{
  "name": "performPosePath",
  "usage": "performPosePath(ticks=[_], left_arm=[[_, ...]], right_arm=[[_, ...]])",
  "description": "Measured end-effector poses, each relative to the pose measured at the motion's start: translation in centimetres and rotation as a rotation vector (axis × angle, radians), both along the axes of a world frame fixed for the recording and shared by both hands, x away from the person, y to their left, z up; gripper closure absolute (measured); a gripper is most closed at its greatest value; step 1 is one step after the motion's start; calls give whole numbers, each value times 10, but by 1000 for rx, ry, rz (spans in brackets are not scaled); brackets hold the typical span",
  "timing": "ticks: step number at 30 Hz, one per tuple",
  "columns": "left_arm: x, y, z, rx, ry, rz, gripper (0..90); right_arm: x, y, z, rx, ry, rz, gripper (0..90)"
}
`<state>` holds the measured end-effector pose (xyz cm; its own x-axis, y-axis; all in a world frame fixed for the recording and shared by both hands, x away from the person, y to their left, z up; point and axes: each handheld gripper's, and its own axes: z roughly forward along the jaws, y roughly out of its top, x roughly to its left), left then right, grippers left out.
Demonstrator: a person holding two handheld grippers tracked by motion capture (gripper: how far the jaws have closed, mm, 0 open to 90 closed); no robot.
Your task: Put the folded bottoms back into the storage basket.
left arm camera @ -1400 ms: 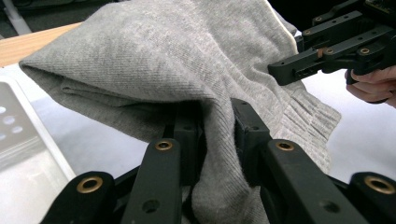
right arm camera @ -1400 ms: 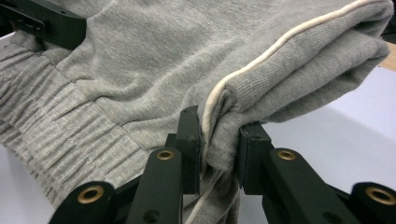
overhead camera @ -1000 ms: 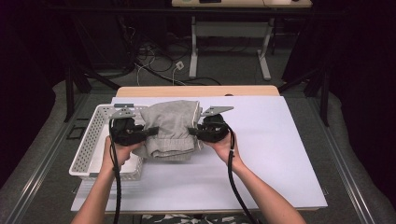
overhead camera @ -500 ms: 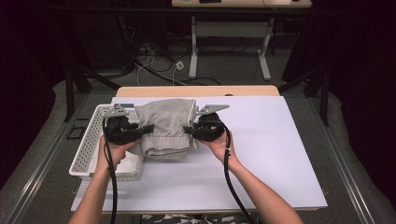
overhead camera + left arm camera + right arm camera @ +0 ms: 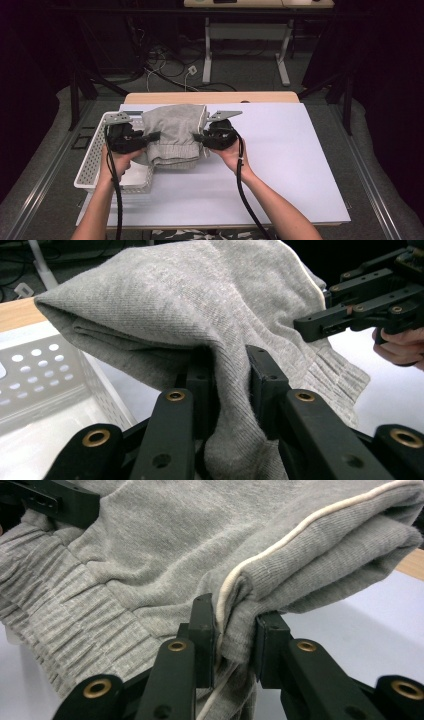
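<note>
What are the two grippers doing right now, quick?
Left gripper: closed on the folded grey garment.
Right gripper: closed on the same garment's other side.

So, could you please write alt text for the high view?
A person holds a folded grey garment between the left gripper and right gripper, partly above a white perforated basket at the left of a white table.

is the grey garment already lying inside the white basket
No, the folded grey garment hangs between the left tool and right tool, beside the white basket, not in it.
</note>
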<state>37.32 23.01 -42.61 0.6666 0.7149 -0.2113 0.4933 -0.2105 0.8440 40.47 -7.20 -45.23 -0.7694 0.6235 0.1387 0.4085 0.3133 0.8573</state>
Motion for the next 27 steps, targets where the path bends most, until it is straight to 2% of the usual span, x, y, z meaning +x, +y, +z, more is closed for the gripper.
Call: performPosePath(ticks=[3, 11, 18, 27], left_arm=[[1, 3, 1, -16, 3, 7, 751], [-1, 9, 5, -3, -5, 15, 751], [0, 15, 6, -11, 0, 28, 751], [-2, 23, 9, 12, -2, 43, 751]], right_arm=[[1, 2, 1, 9, 0, 1, 740], [2, 8, 3, 11, -4, 5, 740], [4, 14, 3, 15, 0, 10, 740], [5, 23, 5, 17, 1, 15, 740]])
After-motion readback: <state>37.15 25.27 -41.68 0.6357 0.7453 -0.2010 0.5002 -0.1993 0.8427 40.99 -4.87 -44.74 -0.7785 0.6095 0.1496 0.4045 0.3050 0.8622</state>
